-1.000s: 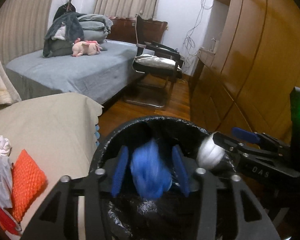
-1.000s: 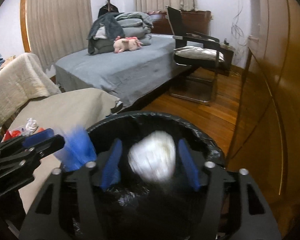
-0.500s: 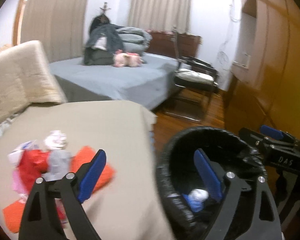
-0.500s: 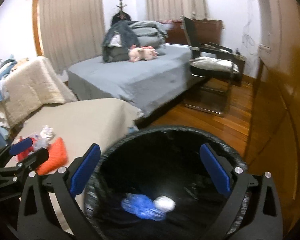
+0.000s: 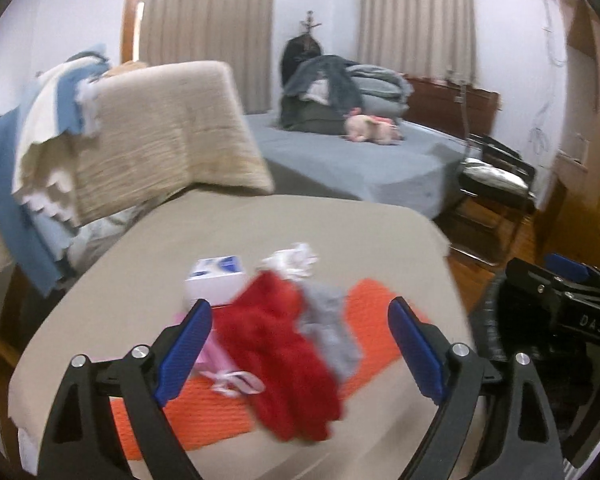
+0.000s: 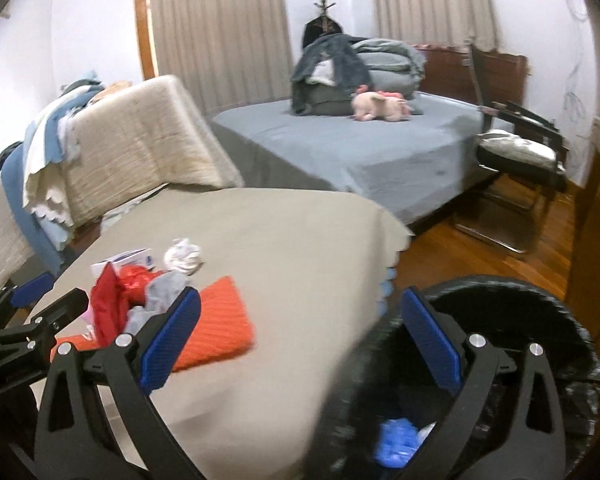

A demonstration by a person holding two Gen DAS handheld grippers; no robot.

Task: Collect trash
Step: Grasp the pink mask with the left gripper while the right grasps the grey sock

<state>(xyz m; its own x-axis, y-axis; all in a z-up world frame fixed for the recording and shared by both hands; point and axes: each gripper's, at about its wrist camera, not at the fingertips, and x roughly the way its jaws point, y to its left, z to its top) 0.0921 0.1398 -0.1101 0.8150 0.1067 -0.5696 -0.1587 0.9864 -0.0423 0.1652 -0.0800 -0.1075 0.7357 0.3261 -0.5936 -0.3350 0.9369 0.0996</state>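
Observation:
A heap of trash lies on the beige-covered table (image 5: 148,292): a red crumpled bag (image 5: 276,344), a grey wad (image 5: 328,328), a white crumpled paper (image 5: 296,260), a white-and-blue box (image 5: 216,276) and orange netting (image 5: 376,320). My left gripper (image 5: 300,348) hangs open over the heap, nothing between its pads. My right gripper (image 6: 300,340) is open and empty, straddling the table edge and the black-lined bin (image 6: 560,320). A blue wad (image 6: 394,440) and a white scrap lie inside the bin. In the right wrist view the red bag (image 6: 112,304), orange netting (image 6: 216,328) and left gripper (image 6: 32,304) show at left.
A chair draped with beige and blue cloths (image 5: 148,136) stands behind the table. A grey bed (image 6: 340,152) with clothes and a pink plush toy is beyond. A black chair (image 6: 520,160) stands on the wooden floor by a wooden wardrobe (image 6: 596,240).
Both grippers opened and dropped a blue wad and a white wad into the bin. Both then swung left from the bin toward the trash heap on the table.

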